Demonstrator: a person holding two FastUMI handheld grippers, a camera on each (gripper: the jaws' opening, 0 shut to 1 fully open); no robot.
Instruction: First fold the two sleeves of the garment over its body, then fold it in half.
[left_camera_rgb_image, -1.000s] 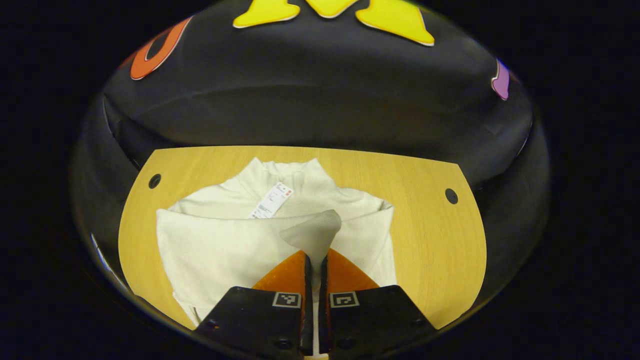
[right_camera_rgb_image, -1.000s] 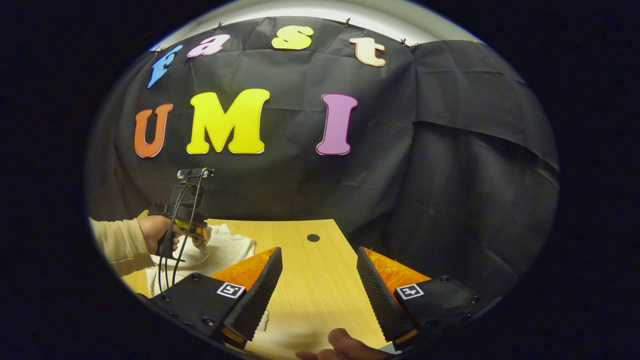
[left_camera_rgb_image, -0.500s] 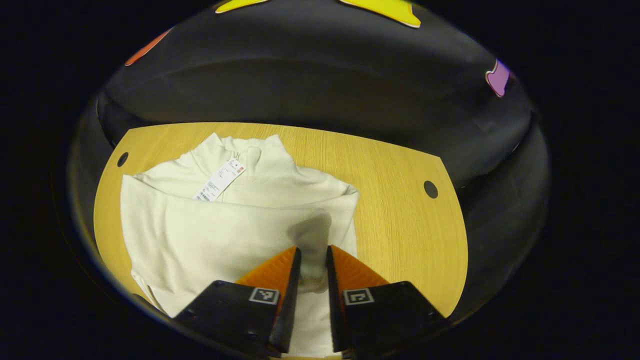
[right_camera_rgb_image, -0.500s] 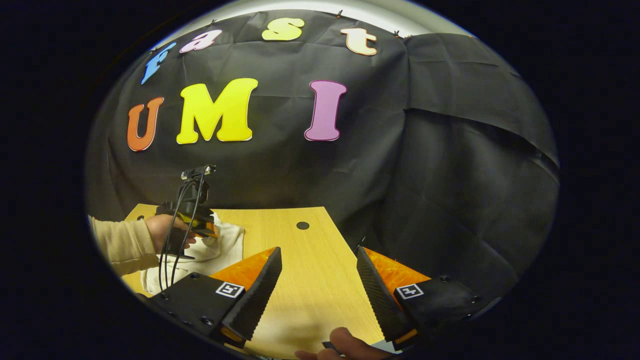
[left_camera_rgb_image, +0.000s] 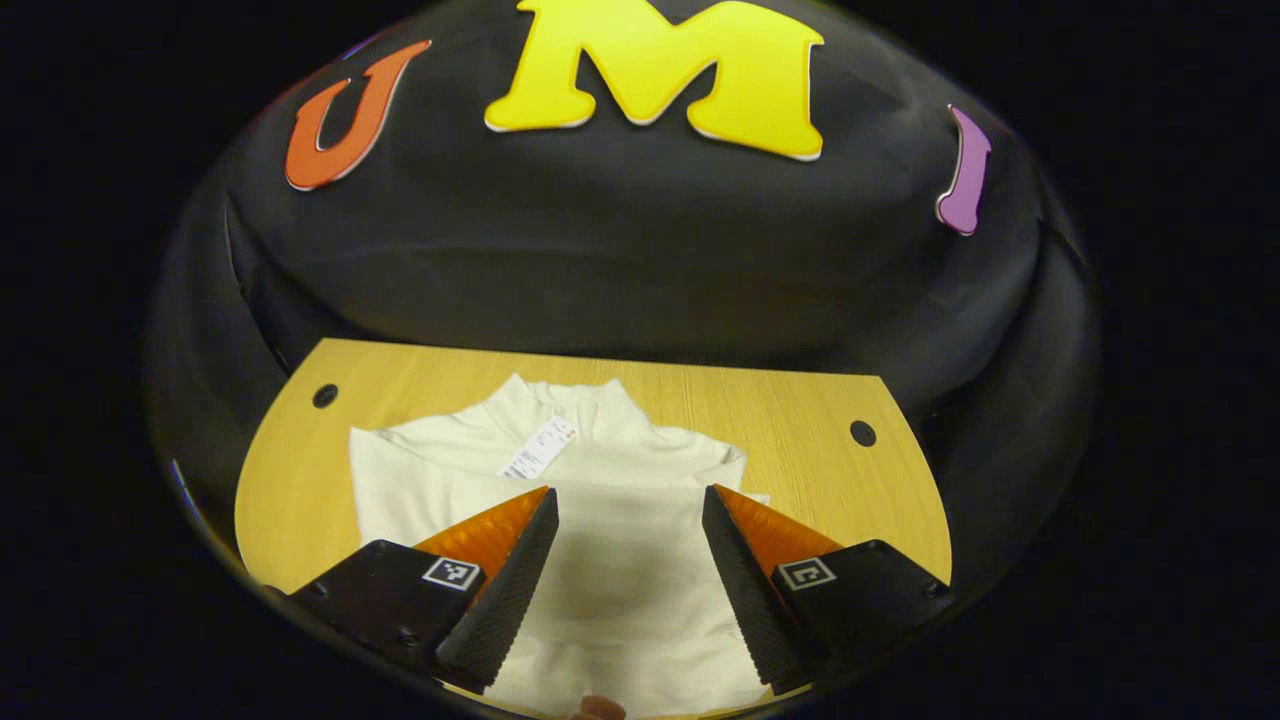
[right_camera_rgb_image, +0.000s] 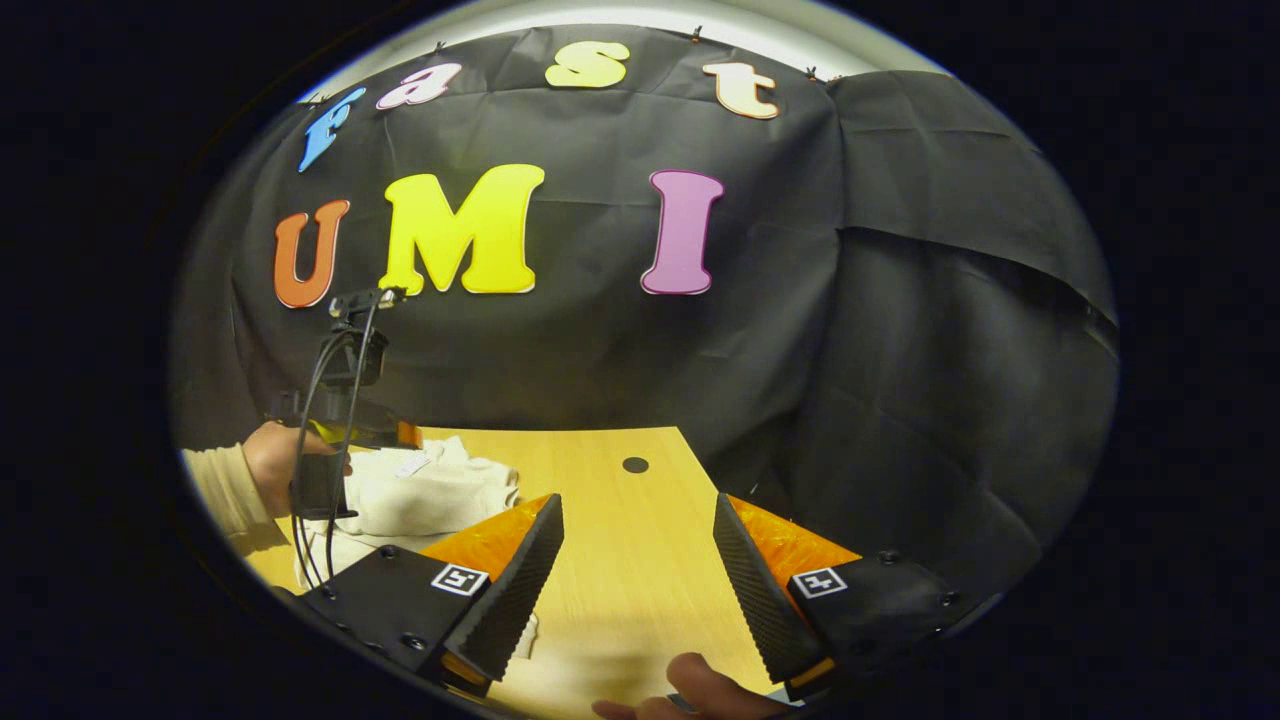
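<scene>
In the left gripper view, the wooden table (left_camera_rgb_image: 820, 410) runs back to a straight far edge against the black booth wall, with a round hole (left_camera_rgb_image: 324, 396) near its far left corner and another hole (left_camera_rgb_image: 862, 433) near its far right corner. Bare wood lies open to the right of the white garment (left_camera_rgb_image: 610, 560) and in a narrower strip on its left. The garment lies flat on the table, collar toward the wall, with a paper tag (left_camera_rgb_image: 538, 447) by the neck and a folded layer across its body. The left gripper (left_camera_rgb_image: 628, 590) has its fingers spread wide apart, holding nothing, and the cloth lies between and beyond them. In the right gripper view, the table stretches ahead as bare wood, its right edge slanting away toward the wall. The right gripper (right_camera_rgb_image: 638, 580) is also spread wide with nothing between its fingers, over bare wood. The garment (right_camera_rgb_image: 430, 495) lies well off to its left, bunched up there, where a hand (right_camera_rgb_image: 268, 465) in a pale sleeve holds the left gripper above it. A fingertip (right_camera_rgb_image: 700, 688) pokes in at the bottom edge.
</scene>
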